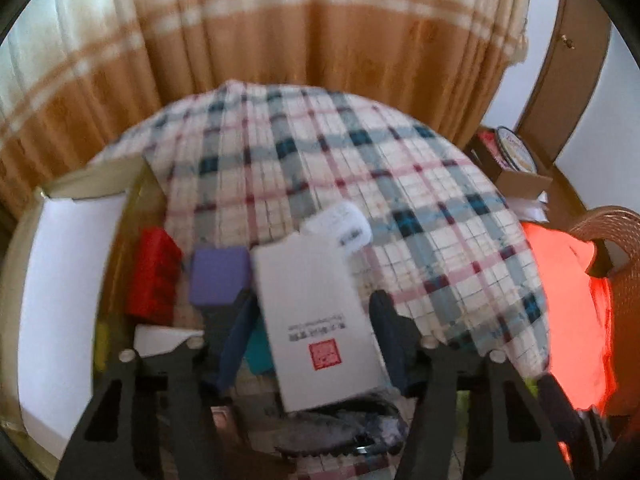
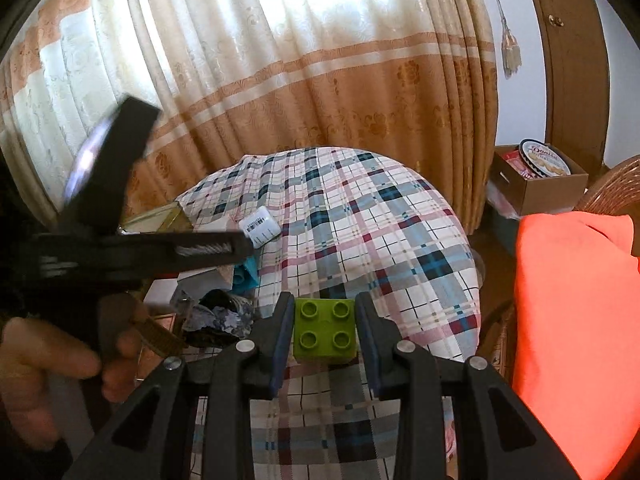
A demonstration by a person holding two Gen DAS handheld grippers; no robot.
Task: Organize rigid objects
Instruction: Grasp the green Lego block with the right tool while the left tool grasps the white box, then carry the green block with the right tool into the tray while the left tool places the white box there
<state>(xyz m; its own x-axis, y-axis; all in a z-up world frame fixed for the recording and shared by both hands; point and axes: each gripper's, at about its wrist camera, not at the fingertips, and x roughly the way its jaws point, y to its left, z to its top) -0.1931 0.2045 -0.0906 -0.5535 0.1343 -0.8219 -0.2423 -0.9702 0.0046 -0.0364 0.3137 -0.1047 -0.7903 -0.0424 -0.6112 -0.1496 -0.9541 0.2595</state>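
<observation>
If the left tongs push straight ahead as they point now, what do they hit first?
Most likely the white box, which already lies between the open left tongs. Beyond it sits a small white barcode-labelled case on the plaid cloth. Blur leaves depth uncertain.

A flat box point(image 1: 320, 320) lies between the jaws, a cube point(image 1: 218, 276) just left, a pouch point(image 1: 340, 428) before it.

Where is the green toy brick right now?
In the right wrist view, the green brick sits clamped between the right gripper fingers, above the plaid tablecloth.
</observation>
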